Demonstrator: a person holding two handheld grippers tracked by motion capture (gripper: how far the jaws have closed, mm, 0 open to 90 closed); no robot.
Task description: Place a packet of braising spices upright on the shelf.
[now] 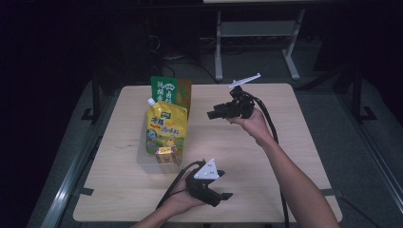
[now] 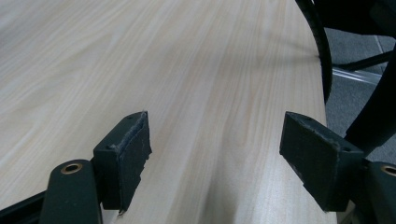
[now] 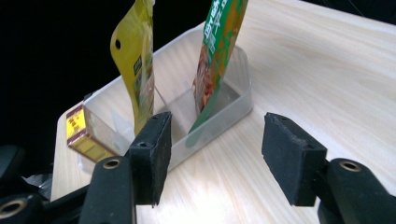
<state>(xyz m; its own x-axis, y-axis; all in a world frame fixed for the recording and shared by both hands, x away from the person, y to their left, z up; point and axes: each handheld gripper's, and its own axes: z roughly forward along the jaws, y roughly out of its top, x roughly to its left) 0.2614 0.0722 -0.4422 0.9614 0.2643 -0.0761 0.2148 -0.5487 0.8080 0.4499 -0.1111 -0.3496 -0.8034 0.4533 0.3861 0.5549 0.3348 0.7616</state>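
a pale wooden table [image 1: 266, 156] stands in a dark room. toward its left a clear tray [image 1: 142, 159] holds a green pouch [image 1: 166, 90] at the back, a yellow spouted pouch [image 1: 165, 129] leaning in front of it, and a small yellow box [image 1: 166, 155] at the near end. the right gripper [image 1: 212, 114] is held above the table, just right of the pouches, pointing toward them. the left gripper [image 1: 225, 196] rests near the front edge, nothing between its jaws.

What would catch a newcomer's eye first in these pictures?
The yellow spouted pouch and the green packet stand upright in a clear plastic bin on the table's left half. The right hand-held gripper hangs open just right of them, pointing at them with nothing between its jaws.
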